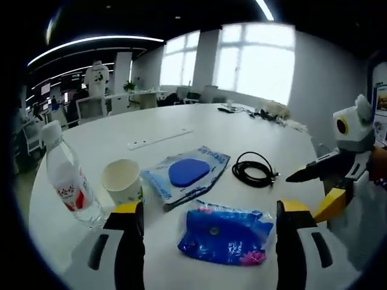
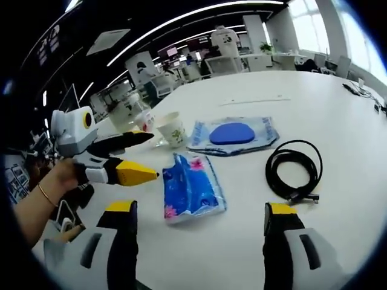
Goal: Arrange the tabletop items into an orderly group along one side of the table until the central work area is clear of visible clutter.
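Across your table [image 1: 199,130], left to right in the left gripper view: the water bottle [image 1: 68,178] near the left edge, the paper cup [image 1: 122,180] just beside it, the flat packet with the blue disc [image 1: 187,173], then the coiled black cable [image 1: 254,169]. The blue tissue pack [image 1: 227,234] lies nearest you, straight ahead of your left gripper [image 1: 205,232], whose jaws stand wide and empty either side of it, its long axis running across them. Your right gripper [image 2: 196,232] is also wide and empty, the pack ahead and slightly left. Judging by this, your left is nearer.
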A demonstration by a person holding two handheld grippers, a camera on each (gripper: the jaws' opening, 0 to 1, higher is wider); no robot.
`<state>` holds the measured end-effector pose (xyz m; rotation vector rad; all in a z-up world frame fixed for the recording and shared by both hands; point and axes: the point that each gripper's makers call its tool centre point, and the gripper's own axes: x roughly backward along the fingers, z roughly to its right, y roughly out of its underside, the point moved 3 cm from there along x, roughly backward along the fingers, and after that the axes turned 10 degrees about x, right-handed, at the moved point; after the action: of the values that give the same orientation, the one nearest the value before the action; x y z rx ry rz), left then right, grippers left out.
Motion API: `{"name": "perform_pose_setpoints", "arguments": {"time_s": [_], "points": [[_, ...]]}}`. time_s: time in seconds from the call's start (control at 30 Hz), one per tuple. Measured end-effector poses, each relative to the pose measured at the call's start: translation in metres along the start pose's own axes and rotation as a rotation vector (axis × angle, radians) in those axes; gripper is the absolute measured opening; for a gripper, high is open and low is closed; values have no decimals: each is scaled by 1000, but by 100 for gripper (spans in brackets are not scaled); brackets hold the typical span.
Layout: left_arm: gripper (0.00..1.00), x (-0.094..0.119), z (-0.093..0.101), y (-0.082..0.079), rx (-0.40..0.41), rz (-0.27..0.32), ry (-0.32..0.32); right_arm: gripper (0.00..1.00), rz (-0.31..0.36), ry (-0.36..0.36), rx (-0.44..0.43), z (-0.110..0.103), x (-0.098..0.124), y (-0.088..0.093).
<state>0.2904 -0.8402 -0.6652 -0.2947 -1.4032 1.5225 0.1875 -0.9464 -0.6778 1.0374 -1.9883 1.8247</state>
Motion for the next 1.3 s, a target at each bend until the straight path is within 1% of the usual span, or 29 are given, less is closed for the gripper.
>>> {"name": "perform_pose_setpoints", "arguments": {"time_s": [0.1, 0.17, 0.33, 0.4, 0.47, 0.53, 0.57, 0.63, 0.73, 0.77, 0.83, 0.87, 0.9, 0.97, 1.03, 1.07, 1.1, 1.17, 1.23, 1.3], "points": [[79, -3, -6, 4, 8, -1, 2, 80, -67, -11, -25, -8, -9, 10], [73, -5, -11, 9, -3, 2, -4, 77, -75, -12, -52, -12, -13, 12], [66, -9, -24, 22, 12, -22, -13, 68, -86, 12, -54, -16, -20, 18], [63, -9, -28, 24, 27, -18, -14, 61, -119, 15, -82, -19, -27, 24], [57, -9, -32, 26, 48, -14, -14, 55, -123, 16, -110, -21, -30, 26], [52, -11, -34, 27, 54, -13, -17, 52, -125, 17, -126, -25, -34, 27], [50, -11, -35, 28, 53, -12, -18, 50, -118, 21, -158, -26, -36, 27], [48, -13, -38, 29, 48, -16, -19, 45, -116, 20, -188, -27, -39, 27], [43, -14, -44, 33, 26, -28, -39, 43, -126, 26, -204, -28, -43, 29], [43, -15, -46, 34, 35, -26, -43, 41, -128, 28, -206, -28, -44, 30], [42, -16, -48, 35, 55, -17, -38, 34, -143, 26, -204, -30, -48, 33], [40, -16, -48, 35, 57, -15, -36, 29, -154, 29, -196, -30, -49, 35], [39, -16, -47, 36, 55, -15, -32, 26, -173, 41, -196, -28, -51, 40], [34, -18, -46, 39, 43, -31, -24, 24, -178, 35, -228, -28, -52, 44], [30, -20, -47, 48, 35, -90, -26, 22, -179, 38, -226, -28, -52, 46], [26, -20, -48, 52, 24, -116, -23, 21, -170, 33, -232, -29, -52, 45], [22, -21, -47, 54, 14, -116, -16, 19, -166, 31, -234, -29, -52, 44], [16, -21, -44, 60, 6, -144, -8, 14, -152, 27, -241, -28, -52, 43], [13, -22, -40, 63, 7, -147, 3, 12, -152, 30, -248, -28, -52, 44], [13, -22, -39, 66, 7, -162, -7, 8, -156, 29, -248, -28, -52, 45]]}}
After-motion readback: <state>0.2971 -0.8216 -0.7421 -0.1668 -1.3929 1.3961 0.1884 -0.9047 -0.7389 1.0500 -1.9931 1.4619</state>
